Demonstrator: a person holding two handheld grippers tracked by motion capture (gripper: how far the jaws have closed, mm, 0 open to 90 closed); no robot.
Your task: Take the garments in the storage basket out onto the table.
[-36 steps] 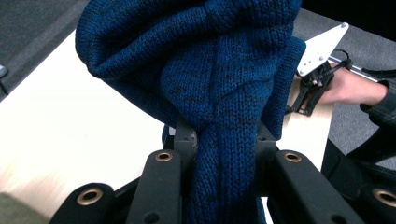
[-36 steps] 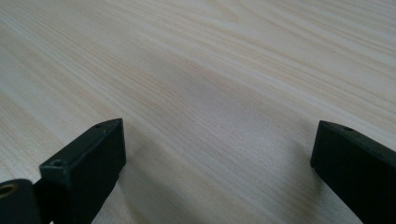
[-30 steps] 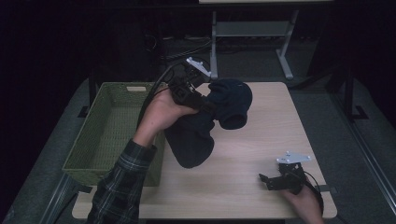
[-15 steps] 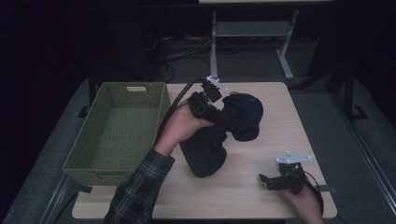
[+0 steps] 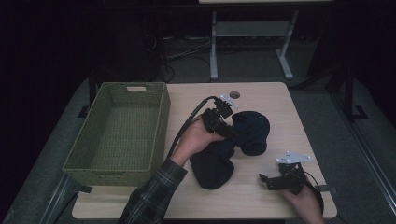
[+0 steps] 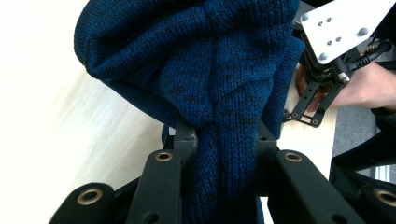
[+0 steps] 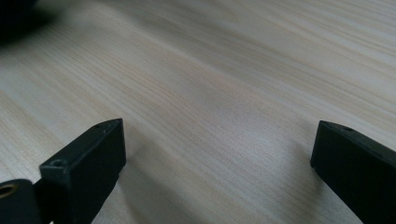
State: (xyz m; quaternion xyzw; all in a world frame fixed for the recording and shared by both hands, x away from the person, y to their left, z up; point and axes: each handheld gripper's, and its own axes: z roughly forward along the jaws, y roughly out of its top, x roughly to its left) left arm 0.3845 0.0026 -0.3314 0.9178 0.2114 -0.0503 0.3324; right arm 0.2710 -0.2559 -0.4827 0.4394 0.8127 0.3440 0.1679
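Green woven basket (image 5: 116, 130) standing on the left part of the light wooden table (image 5: 275, 100), small round grommet (image 5: 235, 95) near the table's far edge, white metal frame (image 5: 247, 35) beyond it, cables (image 5: 187, 51) on the dark floor.

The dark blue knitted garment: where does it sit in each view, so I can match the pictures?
High view: dark blue knitted garment lies mid-table, right of the green woven basket.
Left gripper view: it covers the centre and top, bunched between the left gripper fingers.
Right gripper view: a dark blur at the top-left corner may be it.
Shared landmark: the light wooden table.
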